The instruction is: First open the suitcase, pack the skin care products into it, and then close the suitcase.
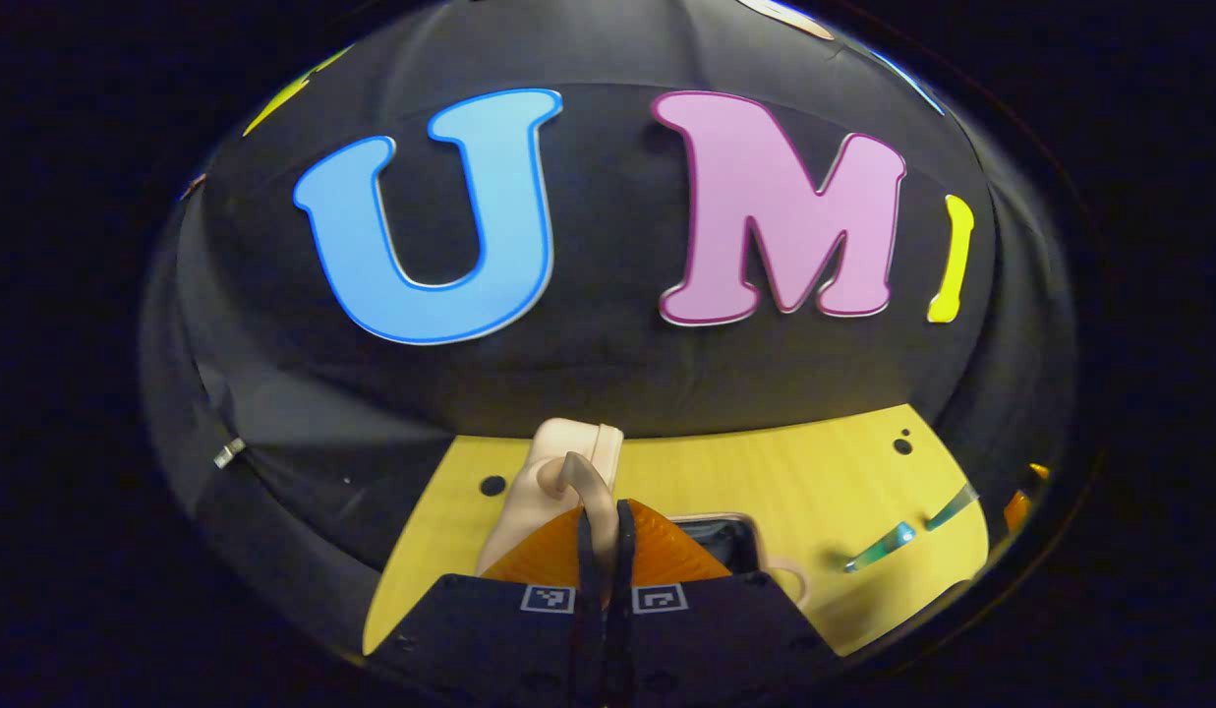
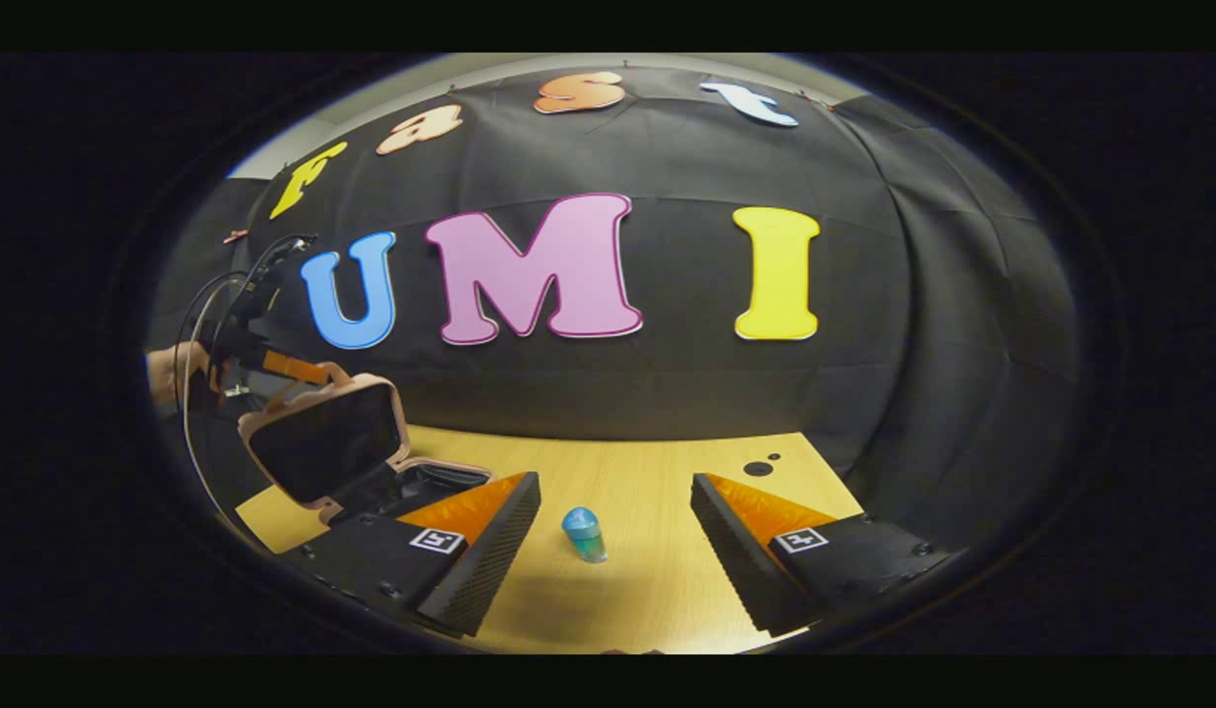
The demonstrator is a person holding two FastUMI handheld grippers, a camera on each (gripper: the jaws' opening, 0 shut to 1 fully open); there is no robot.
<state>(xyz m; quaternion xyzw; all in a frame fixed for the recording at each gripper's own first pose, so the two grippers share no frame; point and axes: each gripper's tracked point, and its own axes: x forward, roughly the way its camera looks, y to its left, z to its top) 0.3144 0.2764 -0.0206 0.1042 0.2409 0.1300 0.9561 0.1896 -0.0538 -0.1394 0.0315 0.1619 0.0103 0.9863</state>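
Suitcase (image 2: 324, 440) lid pinched by left claw (image 1: 602, 536); no legible labels.

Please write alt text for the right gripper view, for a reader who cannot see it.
The right hand-held gripper is open above a wooden table, with a small blue-green bottle on the table between its fingers. At left, the other hand-held gripper holds up the lid of a small pink suitcase.
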